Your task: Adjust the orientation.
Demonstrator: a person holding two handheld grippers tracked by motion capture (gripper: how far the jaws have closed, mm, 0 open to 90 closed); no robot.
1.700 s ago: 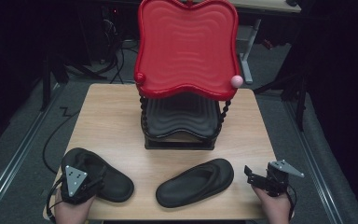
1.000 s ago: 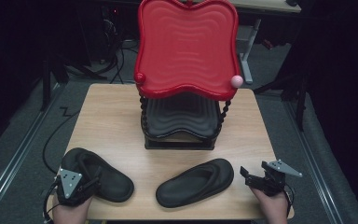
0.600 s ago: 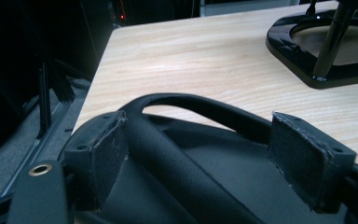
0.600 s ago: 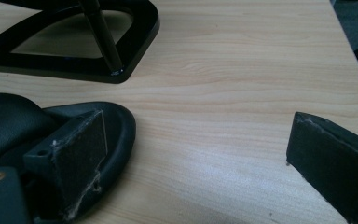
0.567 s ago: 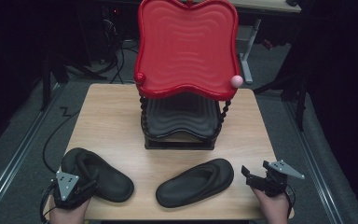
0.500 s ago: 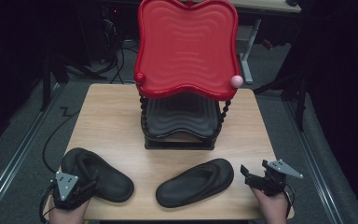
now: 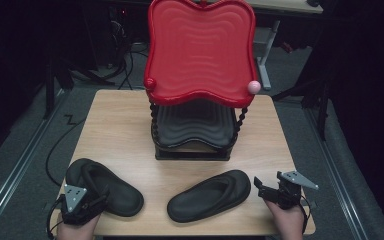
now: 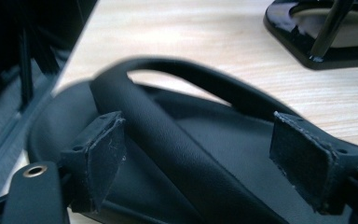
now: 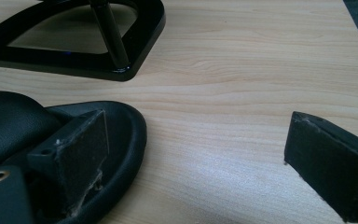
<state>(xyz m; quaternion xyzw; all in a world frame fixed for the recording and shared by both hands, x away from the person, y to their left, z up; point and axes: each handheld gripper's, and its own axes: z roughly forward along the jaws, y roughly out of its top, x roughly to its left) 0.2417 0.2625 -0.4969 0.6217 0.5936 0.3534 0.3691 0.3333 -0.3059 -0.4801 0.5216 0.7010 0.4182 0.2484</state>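
- Left gripper (image 8: 198,154): jaws spread wide, straddling the strap of the left sandal (image 7: 102,185), not clamped; sandal lies at table's (image 7: 120,125) near-left corner
- Right gripper (image 9: 193,158): jaws apart, nothing between them; left pad at the edge of the right sandal (image 7: 210,196), which lies flat in front of the red-and-black rack (image 7: 200,50)

Light wood table (image 7: 120,125) on grey carpet floor (image 7: 25,165); dark room, desk legs (image 7: 265,65) behind.

Both grippers were black. The left gripper (image 7: 82,207) and the right gripper (image 7: 270,192) each carried a grey triangular plate and a trailing black cable. Jaw pads were scuffed, with brass screw holes.
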